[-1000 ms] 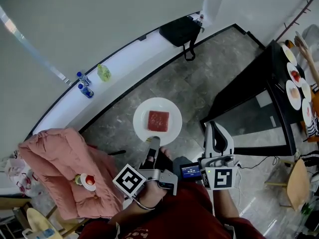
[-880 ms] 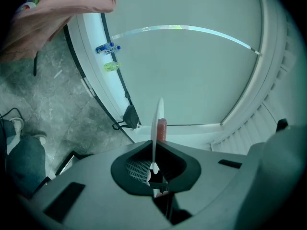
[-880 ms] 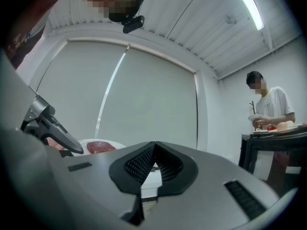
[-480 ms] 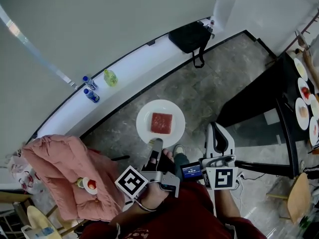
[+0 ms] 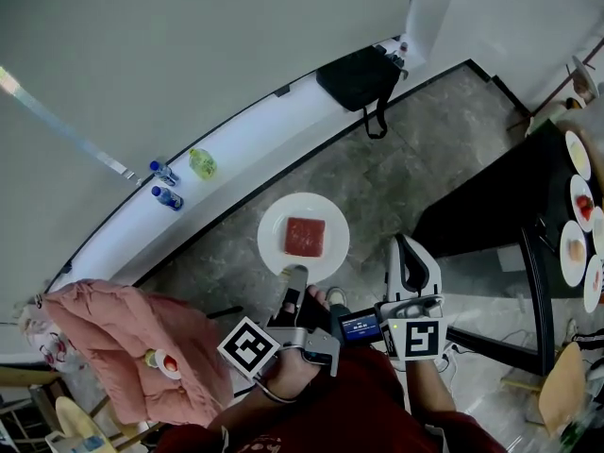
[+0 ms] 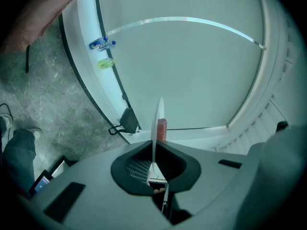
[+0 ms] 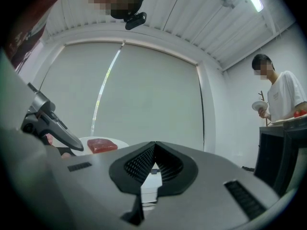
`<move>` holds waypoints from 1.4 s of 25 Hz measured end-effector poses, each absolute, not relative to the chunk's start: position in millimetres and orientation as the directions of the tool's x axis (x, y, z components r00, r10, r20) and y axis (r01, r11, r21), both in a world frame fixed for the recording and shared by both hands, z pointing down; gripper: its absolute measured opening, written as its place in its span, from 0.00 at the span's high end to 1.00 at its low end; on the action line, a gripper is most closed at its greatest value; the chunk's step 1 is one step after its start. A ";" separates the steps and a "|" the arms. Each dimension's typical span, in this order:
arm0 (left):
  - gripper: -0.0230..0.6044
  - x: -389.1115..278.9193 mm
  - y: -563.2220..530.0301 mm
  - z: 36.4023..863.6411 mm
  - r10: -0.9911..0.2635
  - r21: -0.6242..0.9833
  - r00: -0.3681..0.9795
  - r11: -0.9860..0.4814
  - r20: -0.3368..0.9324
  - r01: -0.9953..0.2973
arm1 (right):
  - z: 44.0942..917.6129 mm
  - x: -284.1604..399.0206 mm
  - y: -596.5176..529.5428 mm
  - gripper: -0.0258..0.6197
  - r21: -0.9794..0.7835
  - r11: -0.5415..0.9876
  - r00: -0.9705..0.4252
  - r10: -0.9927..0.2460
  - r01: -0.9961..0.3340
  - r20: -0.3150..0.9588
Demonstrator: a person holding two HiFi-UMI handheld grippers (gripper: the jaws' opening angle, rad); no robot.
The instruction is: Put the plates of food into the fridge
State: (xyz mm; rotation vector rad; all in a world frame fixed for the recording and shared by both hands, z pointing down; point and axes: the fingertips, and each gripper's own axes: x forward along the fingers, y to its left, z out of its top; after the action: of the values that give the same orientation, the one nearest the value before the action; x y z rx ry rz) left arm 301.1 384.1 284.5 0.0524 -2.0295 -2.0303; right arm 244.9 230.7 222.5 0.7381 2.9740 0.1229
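My left gripper [image 5: 294, 274] clamped the plate [image 5: 278, 225] by its six o'clock rim, while my right gripper [image 5: 408, 253], at its three o'clock, was closed on nothing.

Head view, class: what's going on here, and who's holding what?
A person holds a hand-held gripper in each hand. The left hand-held gripper is shut on the rim of a white plate with a red slab of food, held above the stone floor. The right hand-held gripper is shut and empty. More plates sit on the dark table at the right. No fridge is in view.
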 end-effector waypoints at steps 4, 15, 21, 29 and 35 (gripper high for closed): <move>0.94 275.7 374.6 286.1 -0.207 0.984 -0.962 0.024 0.179 0.178 | 227.0 216.4 216.3 0.94 0.086 0.888 -0.890 0.455 0.451 -0.035; 0.94 208.0 338.1 280.2 -0.212 0.983 -0.960 0.027 0.182 0.181 | 224.5 149.6 176.8 0.94 0.066 0.898 -0.898 0.438 0.435 -0.035; 0.94 183.0 320.0 278.9 -0.250 0.984 -0.951 0.028 0.180 0.178 | 217.2 129.3 162.8 0.94 0.066 0.911 -0.910 0.410 0.406 -0.058; 0.94 155.4 304.0 285.3 -0.313 0.982 -0.932 0.021 0.184 0.187 | 230.5 112.1 144.8 0.94 0.083 0.933 -0.935 0.354 0.351 -0.015; 0.94 117.9 312.7 290.9 -0.357 0.984 -0.918 0.033 0.175 0.175 | 231.2 81.8 152.7 0.94 0.081 0.947 -0.948 0.316 0.312 -0.035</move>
State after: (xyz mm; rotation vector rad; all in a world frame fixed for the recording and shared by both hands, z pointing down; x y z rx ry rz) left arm 117.9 312.7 290.9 0.1836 -1.9437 -1.9438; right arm 81.8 152.7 231.2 0.4929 3.0523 0.1149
